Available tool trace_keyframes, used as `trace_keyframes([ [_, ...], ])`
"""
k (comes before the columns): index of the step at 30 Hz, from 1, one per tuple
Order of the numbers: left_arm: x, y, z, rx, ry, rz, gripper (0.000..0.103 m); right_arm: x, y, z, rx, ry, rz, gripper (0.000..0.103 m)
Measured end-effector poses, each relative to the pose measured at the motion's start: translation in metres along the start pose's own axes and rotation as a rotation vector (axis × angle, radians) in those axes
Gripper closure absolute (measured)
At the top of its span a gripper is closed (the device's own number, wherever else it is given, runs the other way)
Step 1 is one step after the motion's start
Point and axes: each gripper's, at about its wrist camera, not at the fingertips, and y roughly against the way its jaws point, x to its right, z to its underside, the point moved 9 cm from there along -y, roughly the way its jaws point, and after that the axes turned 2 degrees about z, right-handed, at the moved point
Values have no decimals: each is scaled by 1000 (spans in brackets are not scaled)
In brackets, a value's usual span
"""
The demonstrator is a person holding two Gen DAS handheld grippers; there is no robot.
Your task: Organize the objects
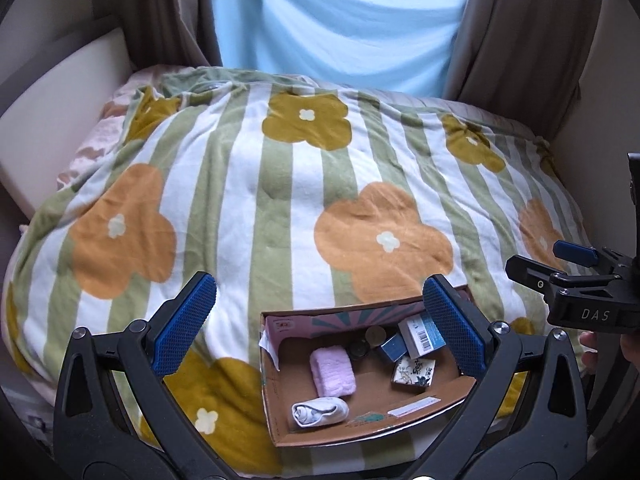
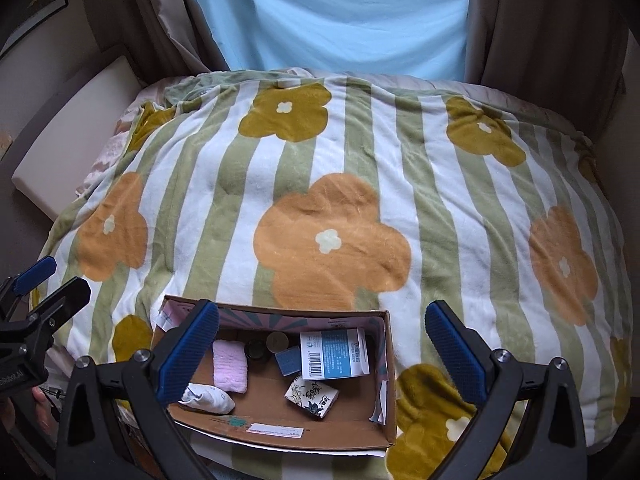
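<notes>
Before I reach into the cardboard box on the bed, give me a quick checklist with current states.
1. Left gripper fingers open, empty: ok.
2. Right gripper fingers open, empty: ok.
3. Cardboard box open on top, resting on the blanket: ok.
4. Pink towel, rolled sock, patterned box exposed: ok.
5. Dark jars behind the blue box, graspable: cannot tell.

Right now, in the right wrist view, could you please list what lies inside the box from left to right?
Rolled white sock → pink towel → dark jar → small blue box → white and blue carton, all in the cardboard box.
</notes>
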Motion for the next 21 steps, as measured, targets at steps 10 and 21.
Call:
trace_keyframes([
  [10,-3,3,-6,4,-11,6,0,-4,10,-12,25,-16,9,0],
  [21,-8,0,-6,-2,-10,9,0,-3,14,-15,39,-21,22,0],
])
